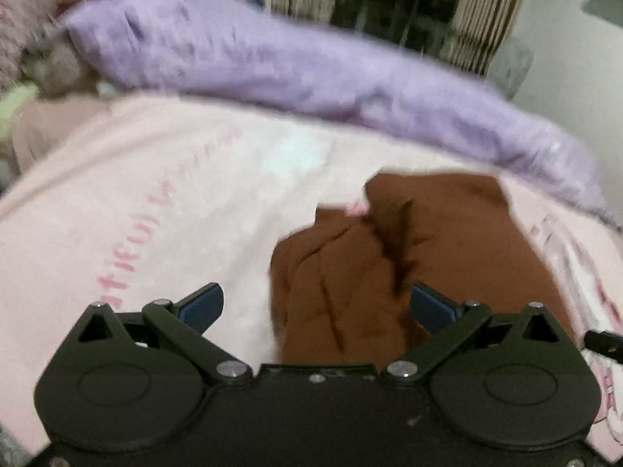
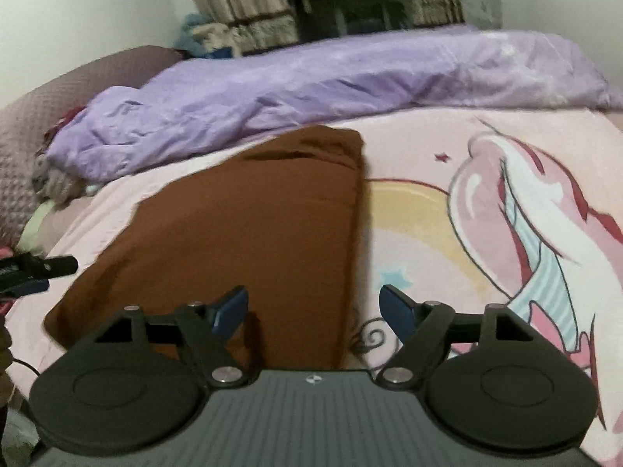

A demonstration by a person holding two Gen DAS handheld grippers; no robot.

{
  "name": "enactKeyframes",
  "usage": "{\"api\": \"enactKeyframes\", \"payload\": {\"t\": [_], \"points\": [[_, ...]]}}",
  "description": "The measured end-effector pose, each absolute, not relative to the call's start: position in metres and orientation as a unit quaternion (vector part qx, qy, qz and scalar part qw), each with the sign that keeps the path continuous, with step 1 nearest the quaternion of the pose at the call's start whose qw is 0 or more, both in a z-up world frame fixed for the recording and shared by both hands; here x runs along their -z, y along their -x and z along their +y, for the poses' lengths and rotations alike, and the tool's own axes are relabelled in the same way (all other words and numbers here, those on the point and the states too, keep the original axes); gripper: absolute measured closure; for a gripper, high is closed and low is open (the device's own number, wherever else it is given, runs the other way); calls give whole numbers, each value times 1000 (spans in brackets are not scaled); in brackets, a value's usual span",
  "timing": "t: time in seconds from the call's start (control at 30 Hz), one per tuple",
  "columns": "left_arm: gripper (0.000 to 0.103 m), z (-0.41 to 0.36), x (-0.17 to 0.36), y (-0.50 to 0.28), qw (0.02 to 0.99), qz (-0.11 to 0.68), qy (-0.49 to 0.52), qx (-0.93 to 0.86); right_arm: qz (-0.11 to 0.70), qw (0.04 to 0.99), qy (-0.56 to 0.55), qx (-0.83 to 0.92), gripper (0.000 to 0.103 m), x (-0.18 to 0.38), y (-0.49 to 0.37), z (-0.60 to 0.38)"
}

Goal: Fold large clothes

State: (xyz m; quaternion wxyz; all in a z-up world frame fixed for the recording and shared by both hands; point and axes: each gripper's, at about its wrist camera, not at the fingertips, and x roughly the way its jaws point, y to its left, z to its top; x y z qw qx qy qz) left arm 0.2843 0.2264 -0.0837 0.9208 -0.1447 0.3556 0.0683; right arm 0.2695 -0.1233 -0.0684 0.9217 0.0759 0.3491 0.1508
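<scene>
A brown garment (image 2: 249, 233) lies on the pink bed cover, folded into a long shape with a straight right edge. In the left wrist view it (image 1: 389, 264) looks rumpled with creases at its left side. My left gripper (image 1: 317, 305) is open, its blue-padded fingers apart just above the garment's near left part. My right gripper (image 2: 313, 309) is open above the garment's near right edge. Neither holds anything. The left gripper's tip (image 2: 39, 266) shows at the left of the right wrist view.
The pink bed cover (image 2: 486, 214) has a unicorn print. A crumpled purple duvet (image 2: 311, 89) lies along the far side. A mauve pillow (image 2: 35, 116) sits at the far left. Curtains (image 2: 241, 4) and a dark window lie behind the bed.
</scene>
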Motion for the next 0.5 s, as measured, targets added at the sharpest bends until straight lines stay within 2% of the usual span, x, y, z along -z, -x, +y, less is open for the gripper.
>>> {"api": "enactKeyframes", "payload": {"t": [0.13, 0.2, 0.27, 0.5], "points": [[0, 230, 119, -336, 898, 414, 130, -71, 371, 908, -89, -175, 10, 81, -302, -124], [0, 233, 131, -345, 893, 418, 148, -73, 379, 900, -93, -192, 8, 86, -317, -122], [0, 235, 138, -350, 886, 426, 173, -60, 386, 895, -88, -205, 0, 89, -328, -118], [0, 226, 145, -367, 888, 427, 168, -35, 416, 867, -123, -247, 0, 112, -367, -93]]}}
